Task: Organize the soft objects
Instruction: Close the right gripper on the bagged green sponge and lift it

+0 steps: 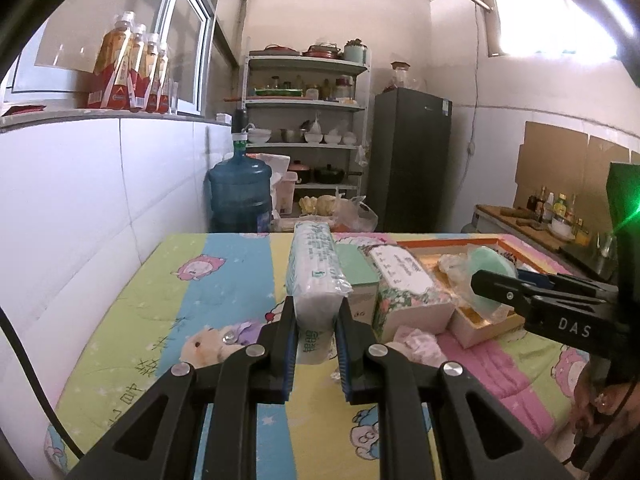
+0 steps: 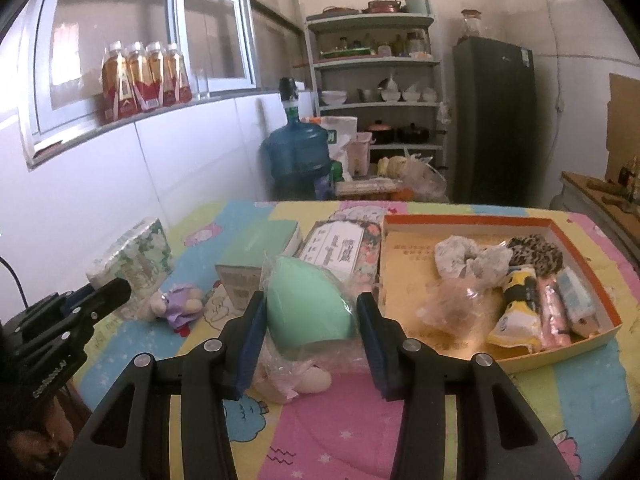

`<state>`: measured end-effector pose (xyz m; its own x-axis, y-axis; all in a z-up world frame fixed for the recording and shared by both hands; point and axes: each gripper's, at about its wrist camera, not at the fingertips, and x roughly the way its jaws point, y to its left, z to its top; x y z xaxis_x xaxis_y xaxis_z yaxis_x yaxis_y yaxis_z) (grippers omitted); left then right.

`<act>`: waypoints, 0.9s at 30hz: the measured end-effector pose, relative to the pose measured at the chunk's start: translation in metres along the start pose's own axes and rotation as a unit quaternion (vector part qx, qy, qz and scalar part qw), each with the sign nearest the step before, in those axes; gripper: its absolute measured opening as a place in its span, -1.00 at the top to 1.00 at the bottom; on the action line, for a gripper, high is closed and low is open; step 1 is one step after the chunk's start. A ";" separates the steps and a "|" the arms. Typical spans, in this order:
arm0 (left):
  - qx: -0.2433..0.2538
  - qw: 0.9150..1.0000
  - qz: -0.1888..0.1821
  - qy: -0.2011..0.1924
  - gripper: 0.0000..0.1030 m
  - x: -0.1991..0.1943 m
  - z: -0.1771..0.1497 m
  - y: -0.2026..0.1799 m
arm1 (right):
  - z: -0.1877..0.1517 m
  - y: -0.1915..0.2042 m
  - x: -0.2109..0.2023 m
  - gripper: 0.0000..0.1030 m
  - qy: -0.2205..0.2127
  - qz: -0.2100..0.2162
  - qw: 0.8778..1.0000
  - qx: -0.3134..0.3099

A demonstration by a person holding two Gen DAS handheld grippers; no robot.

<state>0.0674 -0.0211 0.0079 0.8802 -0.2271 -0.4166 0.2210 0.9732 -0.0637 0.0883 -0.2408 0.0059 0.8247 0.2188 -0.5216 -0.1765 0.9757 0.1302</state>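
White tiled wall (image 1: 80,184) on the left, with a sliding window (image 2: 132,36) above it. Row of amber drink bottles (image 2: 144,76) on the sill. Back corner: pale metal shelf rack (image 1: 306,120) stacked with bowls, pots and jars. Blue water jug (image 1: 240,196) on the floor beside it. Dark fridge (image 1: 412,160) right of the rack. Small high window (image 1: 556,8), bright daylight. Cardboard (image 1: 568,160) against the right wall.
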 end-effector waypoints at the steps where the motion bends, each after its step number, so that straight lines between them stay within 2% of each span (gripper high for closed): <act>1: -0.001 1.000 0.001 -0.002 0.65 -0.001 0.001 -0.002 | 0.001 -0.001 -0.003 0.09 -0.003 -0.001 1.000 -0.001; 12: 0.000 1.000 -0.001 -0.016 0.65 -0.002 0.019 -0.023 | 0.008 -0.025 -0.030 0.09 -0.034 -0.005 0.999 0.016; 27: 0.016 0.999 -0.029 -0.022 0.65 0.010 0.033 -0.070 | 0.011 -0.072 -0.056 0.09 -0.057 -0.033 0.997 0.039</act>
<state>0.0746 -0.0932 0.0383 0.8826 -0.2857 -0.3733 0.2855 0.9567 -0.0570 0.0609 -0.3230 0.0348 0.8900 0.1465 -0.4318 -0.0812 0.9828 0.1660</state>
